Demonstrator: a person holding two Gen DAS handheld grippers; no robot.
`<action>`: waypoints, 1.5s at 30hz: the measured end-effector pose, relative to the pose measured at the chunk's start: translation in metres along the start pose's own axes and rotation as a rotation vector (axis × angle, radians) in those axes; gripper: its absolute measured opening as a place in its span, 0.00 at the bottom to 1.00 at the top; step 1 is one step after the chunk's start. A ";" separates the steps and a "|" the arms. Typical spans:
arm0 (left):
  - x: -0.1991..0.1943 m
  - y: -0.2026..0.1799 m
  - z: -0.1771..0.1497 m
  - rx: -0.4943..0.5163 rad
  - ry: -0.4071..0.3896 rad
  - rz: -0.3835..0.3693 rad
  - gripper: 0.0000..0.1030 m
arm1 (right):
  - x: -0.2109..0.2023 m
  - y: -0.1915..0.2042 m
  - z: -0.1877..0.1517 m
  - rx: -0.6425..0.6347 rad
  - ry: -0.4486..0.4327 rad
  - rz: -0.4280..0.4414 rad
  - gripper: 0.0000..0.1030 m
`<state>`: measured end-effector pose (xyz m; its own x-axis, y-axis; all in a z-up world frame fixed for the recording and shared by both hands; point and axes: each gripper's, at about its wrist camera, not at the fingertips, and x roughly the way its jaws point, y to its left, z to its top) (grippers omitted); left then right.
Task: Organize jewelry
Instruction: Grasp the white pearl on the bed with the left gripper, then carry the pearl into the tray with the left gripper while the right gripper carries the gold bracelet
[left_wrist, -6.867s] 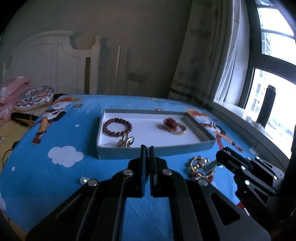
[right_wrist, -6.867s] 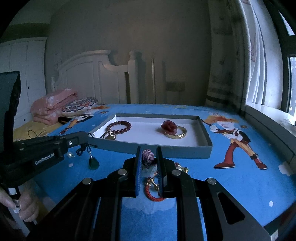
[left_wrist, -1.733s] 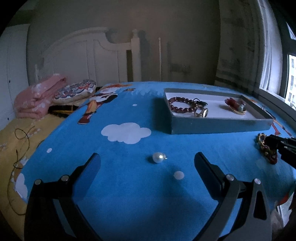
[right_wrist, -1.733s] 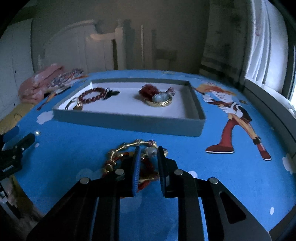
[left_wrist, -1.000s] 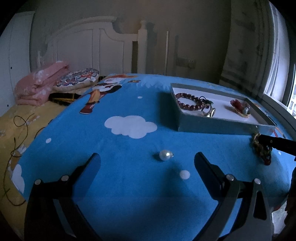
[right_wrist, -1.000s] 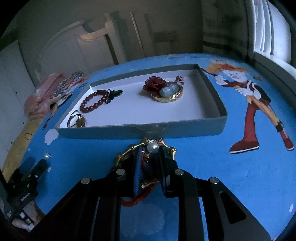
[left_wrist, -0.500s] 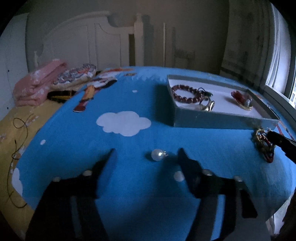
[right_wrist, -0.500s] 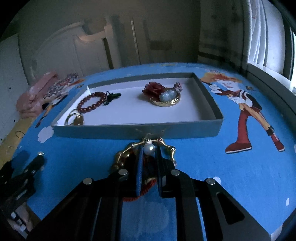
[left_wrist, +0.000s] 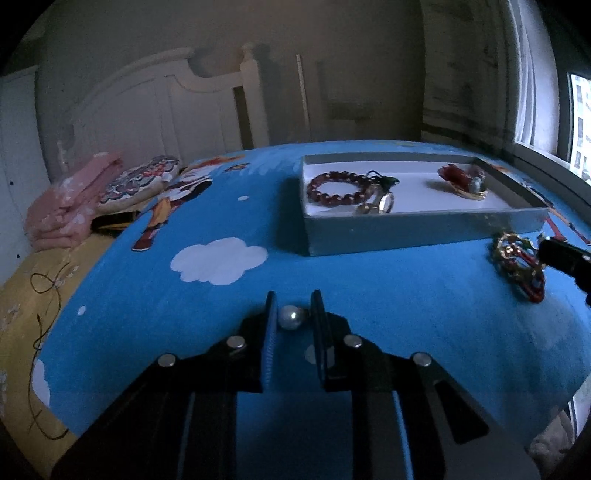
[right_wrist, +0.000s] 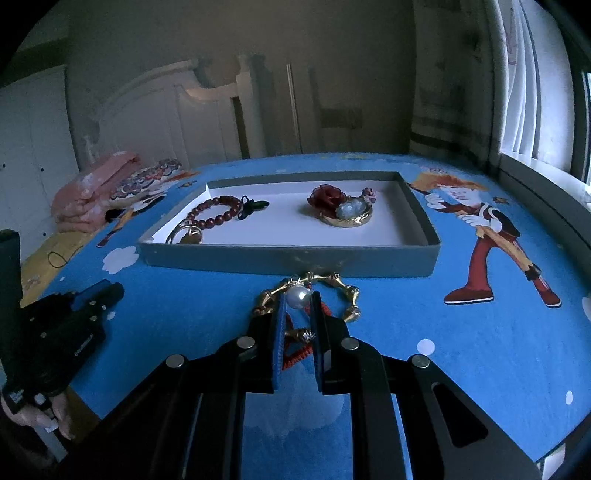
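Note:
A loose pearl (left_wrist: 290, 317) lies on the blue cartoon cloth between the fingertips of my left gripper (left_wrist: 294, 314). Its jaws are closing around the pearl: the left pad is at it and a sliver of gap shows on the right. My right gripper (right_wrist: 298, 301) is shut on the pearl (right_wrist: 298, 295) of a gold link bracelet (right_wrist: 349, 295) tangled with red cord, just in front of the grey tray (right_wrist: 288, 263). In the left wrist view that bracelet (left_wrist: 517, 266) sits off the tray's (left_wrist: 406, 226) right corner. The tray holds a red bead bracelet (right_wrist: 214, 212), a gold ring (right_wrist: 186, 234) and a rose brooch (right_wrist: 340, 206).
Pink folded cloth (left_wrist: 70, 206) and a patterned cushion (left_wrist: 140, 181) lie at the far left before a white headboard (left_wrist: 159, 110). A thin dark cable (left_wrist: 44, 288) trails on the yellow sheet. The cloth's edge drops off near me. A window (right_wrist: 546, 110) lines the right side.
The left jaws have come in from wide open to close around the loose pearl, and the hand has crept toward it. The right gripper keeps its hold on the bracelet's pearl and has shifted slightly.

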<state>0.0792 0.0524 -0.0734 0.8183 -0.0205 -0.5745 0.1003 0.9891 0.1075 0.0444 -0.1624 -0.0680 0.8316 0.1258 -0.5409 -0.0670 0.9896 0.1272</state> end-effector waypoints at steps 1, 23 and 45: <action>0.000 -0.002 0.000 0.004 -0.001 -0.003 0.17 | 0.000 0.000 -0.001 -0.005 -0.002 -0.001 0.13; -0.013 -0.006 0.004 -0.020 -0.030 -0.028 0.17 | -0.015 0.016 -0.006 -0.065 -0.056 -0.004 0.13; -0.012 -0.033 0.061 -0.039 -0.092 -0.127 0.17 | -0.011 0.007 0.028 -0.070 -0.128 -0.034 0.13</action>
<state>0.1009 0.0107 -0.0205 0.8489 -0.1577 -0.5045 0.1859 0.9826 0.0057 0.0499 -0.1583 -0.0381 0.8972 0.0870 -0.4329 -0.0723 0.9961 0.0502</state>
